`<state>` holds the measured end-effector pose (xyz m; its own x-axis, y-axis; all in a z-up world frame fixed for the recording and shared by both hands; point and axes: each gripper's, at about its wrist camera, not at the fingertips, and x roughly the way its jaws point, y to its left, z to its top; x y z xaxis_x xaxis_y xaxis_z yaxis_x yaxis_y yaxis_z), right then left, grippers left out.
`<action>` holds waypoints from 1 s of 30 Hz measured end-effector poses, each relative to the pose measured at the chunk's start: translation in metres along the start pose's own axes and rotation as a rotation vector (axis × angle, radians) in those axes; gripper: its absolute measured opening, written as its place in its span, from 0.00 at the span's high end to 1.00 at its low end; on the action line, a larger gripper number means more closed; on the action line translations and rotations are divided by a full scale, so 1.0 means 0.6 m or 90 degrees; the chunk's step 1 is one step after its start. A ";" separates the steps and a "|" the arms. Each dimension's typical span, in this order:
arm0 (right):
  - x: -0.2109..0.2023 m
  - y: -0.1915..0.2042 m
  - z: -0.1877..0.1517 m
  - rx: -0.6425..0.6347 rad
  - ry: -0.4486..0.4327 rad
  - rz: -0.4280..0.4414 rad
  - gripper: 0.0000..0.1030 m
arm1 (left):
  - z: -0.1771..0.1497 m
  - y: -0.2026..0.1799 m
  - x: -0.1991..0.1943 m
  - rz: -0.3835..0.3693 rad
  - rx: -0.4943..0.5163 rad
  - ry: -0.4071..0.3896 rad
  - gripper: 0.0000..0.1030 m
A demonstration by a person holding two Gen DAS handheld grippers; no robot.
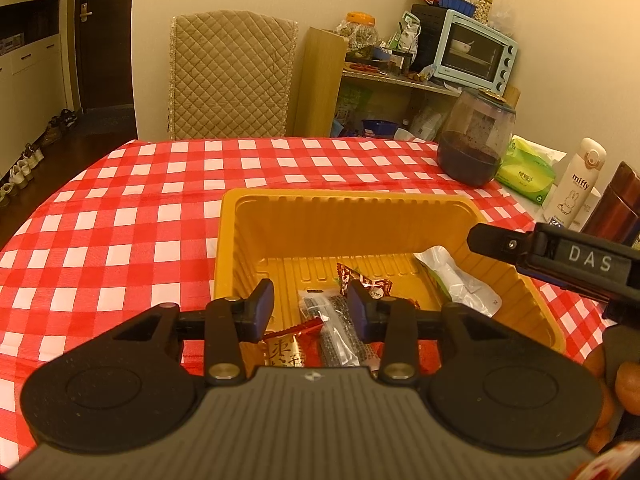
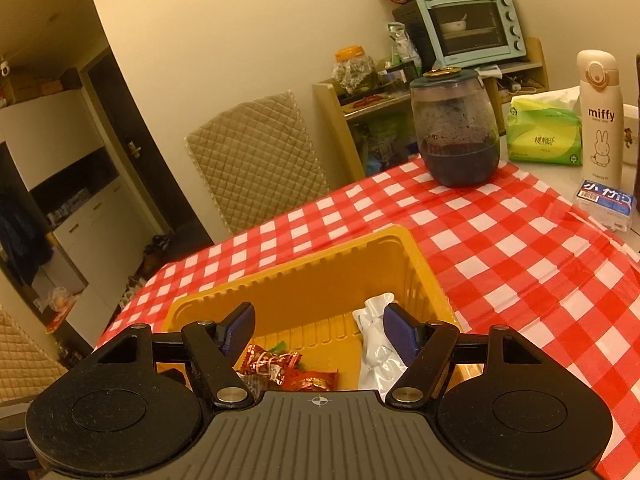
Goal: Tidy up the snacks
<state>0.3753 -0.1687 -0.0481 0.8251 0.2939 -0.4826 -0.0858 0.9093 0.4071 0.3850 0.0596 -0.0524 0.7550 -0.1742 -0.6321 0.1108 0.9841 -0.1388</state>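
Observation:
A yellow plastic tray (image 1: 304, 204) stands on the red-checked table and shows in the right wrist view too (image 2: 304, 276). In it lie a white packet (image 1: 460, 280), a red wrapped candy (image 1: 372, 282), a dark clear-wrapped snack (image 1: 334, 328) and a red-gold packet (image 1: 284, 350). My left gripper (image 1: 310, 310) is open above the tray's near edge, over the dark snack. My right gripper (image 2: 316, 332) is open above the tray, its right finger beside the white packet (image 2: 376, 344); red candies (image 2: 272, 362) lie below. It also shows from the side in the left wrist view (image 1: 484, 240).
A dark jar (image 1: 474, 140) stands at the table's far right, with a green tissue pack (image 1: 524, 172), a white miffy bottle (image 1: 574, 184) and a brown flask (image 1: 620, 204). A blue box (image 2: 606, 202) lies near the bottle. A quilted chair (image 1: 230, 76) stands behind the table.

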 end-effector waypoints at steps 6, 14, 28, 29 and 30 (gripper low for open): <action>0.001 0.003 -0.006 -0.013 0.010 -0.004 0.31 | -0.001 -0.002 -0.001 0.004 0.004 0.000 0.57; -0.015 0.009 -0.016 -0.050 0.013 -0.021 0.31 | -0.013 0.003 -0.018 0.021 0.017 -0.009 0.24; -0.079 0.005 -0.048 -0.076 0.056 -0.037 0.25 | -0.055 0.011 -0.113 0.059 -0.001 -0.022 0.00; -0.086 0.007 -0.052 -0.081 0.064 -0.037 0.24 | -0.059 0.009 -0.123 0.056 -0.006 -0.024 0.00; -0.092 0.008 -0.055 -0.086 0.068 -0.037 0.24 | -0.064 0.007 -0.133 0.053 -0.008 -0.028 0.00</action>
<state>0.3108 -0.1708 -0.0450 0.7670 0.2634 -0.5850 -0.1206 0.9548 0.2717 0.3005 0.0765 -0.0319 0.7893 -0.0894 -0.6075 0.0386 0.9946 -0.0962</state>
